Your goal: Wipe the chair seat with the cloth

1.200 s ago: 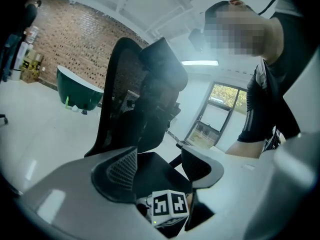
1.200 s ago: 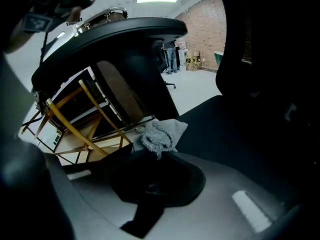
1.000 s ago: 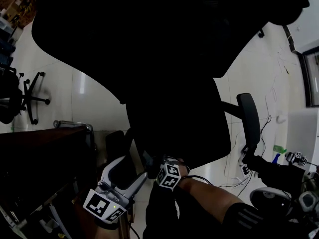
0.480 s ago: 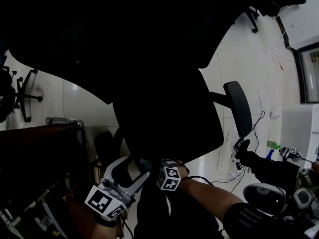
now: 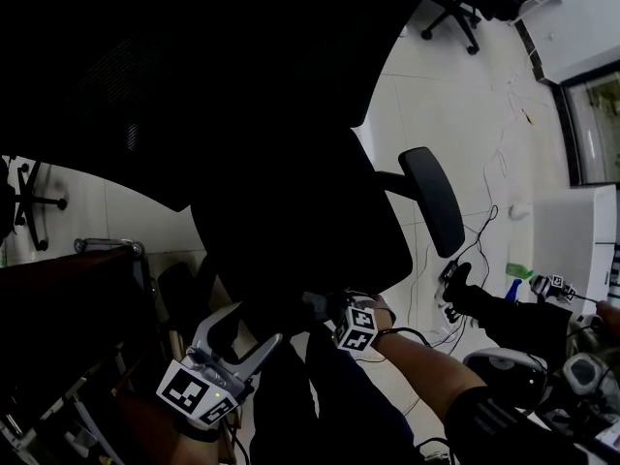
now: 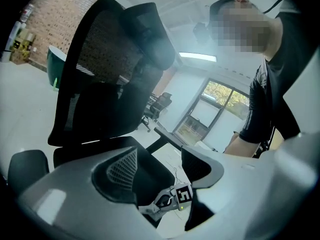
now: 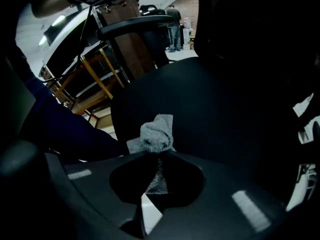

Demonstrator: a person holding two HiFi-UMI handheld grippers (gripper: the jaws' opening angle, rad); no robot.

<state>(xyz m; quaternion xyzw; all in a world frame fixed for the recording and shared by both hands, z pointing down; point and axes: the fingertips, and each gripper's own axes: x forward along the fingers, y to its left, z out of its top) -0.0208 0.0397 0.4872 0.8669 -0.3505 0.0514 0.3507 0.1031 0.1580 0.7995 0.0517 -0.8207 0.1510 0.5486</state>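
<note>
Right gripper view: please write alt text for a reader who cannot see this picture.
The right gripper holds a grey cloth between its closed jaws, bunched against the front of the black chair seat. A black armrest stands behind, in dim light.

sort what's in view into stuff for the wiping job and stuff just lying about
For the job:
- cloth
- chair seat
- right gripper, shut on the cloth
- left gripper, open and empty, idle for now

Lying about:
- another office chair
- wooden desk
- cables on the floor
</note>
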